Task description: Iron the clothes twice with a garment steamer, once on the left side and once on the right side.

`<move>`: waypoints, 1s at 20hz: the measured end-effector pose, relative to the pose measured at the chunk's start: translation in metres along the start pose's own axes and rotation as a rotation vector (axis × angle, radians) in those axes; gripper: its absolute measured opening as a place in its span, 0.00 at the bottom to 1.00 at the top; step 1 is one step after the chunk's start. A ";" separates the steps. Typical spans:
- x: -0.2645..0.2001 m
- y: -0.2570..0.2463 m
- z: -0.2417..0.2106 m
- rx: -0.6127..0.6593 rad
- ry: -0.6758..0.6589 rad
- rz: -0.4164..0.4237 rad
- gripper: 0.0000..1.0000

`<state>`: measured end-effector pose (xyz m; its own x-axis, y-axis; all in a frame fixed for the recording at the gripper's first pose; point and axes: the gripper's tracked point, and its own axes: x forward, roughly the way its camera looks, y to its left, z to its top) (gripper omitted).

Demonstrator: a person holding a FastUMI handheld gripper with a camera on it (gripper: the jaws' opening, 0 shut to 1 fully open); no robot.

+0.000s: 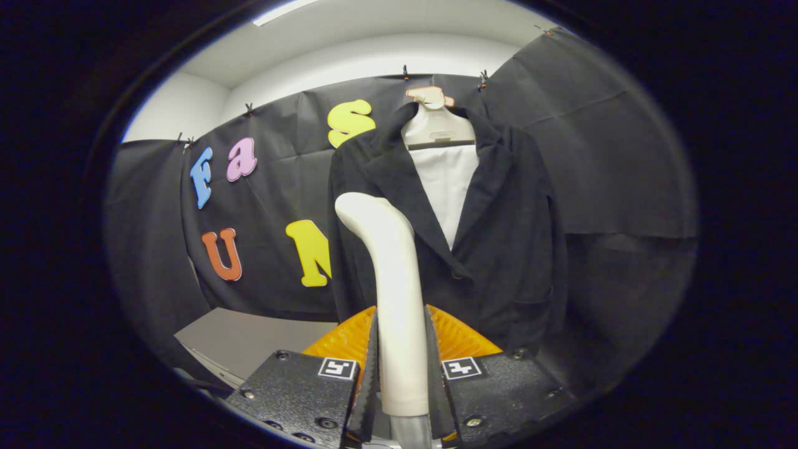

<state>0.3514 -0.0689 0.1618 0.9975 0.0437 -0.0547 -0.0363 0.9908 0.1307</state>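
Observation:
A dark jacket (pixel 499 237) hangs on a pale hanger (pixel 436 128) against the black cloth wall, open at the front over a white panel (pixel 446 187). My gripper (pixel 400 349) is shut on the cream handle of the garment steamer (pixel 389 274), which rises upright between the fingers. The steamer's curved head sits in front of the jacket's left lapel and left front, beyond the fingertips. Whether the head touches the cloth cannot be told.
An orange ribbed part (pixel 461 337) shows behind the fingers at the jacket's lower hem. A grey table top (pixel 249 340) lies low to the left of the fingers. The black cloth wall (pixel 611 174) surrounds the jacket on both sides.

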 end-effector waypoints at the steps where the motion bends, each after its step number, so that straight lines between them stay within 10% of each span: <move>1: -0.001 -0.001 -0.006 -0.002 0.010 -0.007 0.37; 20: -0.013 -0.036 -0.141 0.053 0.246 -0.093 0.37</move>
<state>0.3311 -0.0869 0.0177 0.9516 -0.0104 -0.3072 0.0641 0.9842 0.1653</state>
